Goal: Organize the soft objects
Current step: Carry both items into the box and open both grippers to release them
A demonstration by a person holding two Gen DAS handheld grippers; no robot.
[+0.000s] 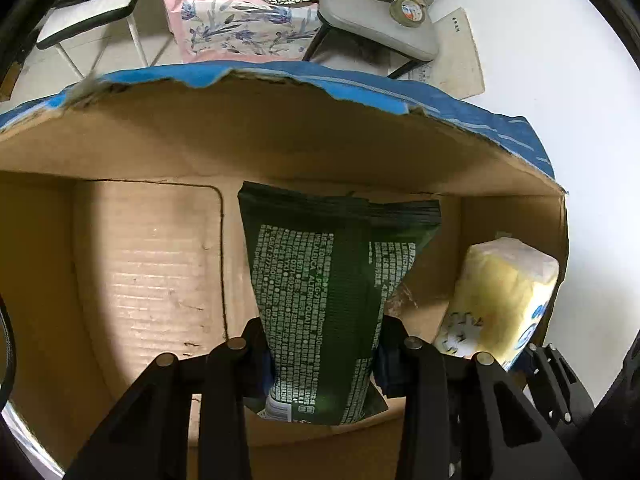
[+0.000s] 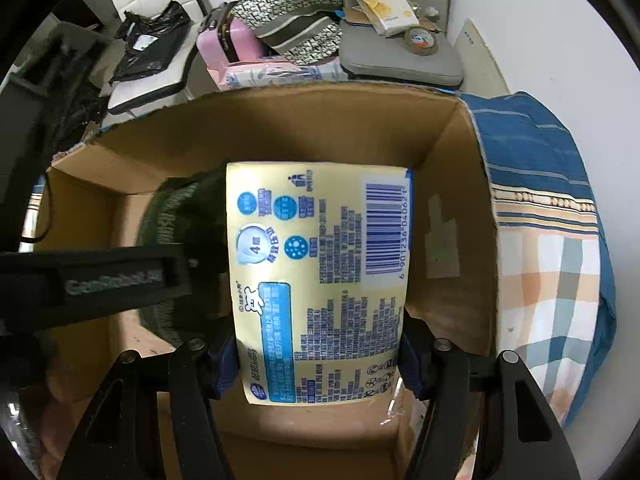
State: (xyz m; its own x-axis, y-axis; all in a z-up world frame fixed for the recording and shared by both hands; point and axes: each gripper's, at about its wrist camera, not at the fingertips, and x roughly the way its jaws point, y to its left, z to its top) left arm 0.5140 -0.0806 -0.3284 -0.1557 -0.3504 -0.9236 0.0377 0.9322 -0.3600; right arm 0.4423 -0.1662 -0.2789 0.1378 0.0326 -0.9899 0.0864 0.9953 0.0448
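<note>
My left gripper (image 1: 322,344) is shut on a dark green soft pack (image 1: 320,280) with white print, held inside an open cardboard box (image 1: 152,264). My right gripper (image 2: 318,356) is shut on a pale yellow tissue pack (image 2: 320,272) with blue print and a barcode, held inside the same box (image 2: 452,168). In the left wrist view the yellow pack (image 1: 500,300) shows at the box's right side. In the right wrist view the green pack (image 2: 168,216) sits left of the yellow one, partly hidden behind the left gripper's black body (image 2: 100,280).
A blue striped and plaid cloth (image 2: 548,248) lies to the right of the box. Behind the box stand a pink floral bag (image 1: 240,28), a pink suitcase (image 2: 228,40), a grey chair (image 2: 400,56) with boxes and tape, and a white chair (image 2: 152,68) with a black bag.
</note>
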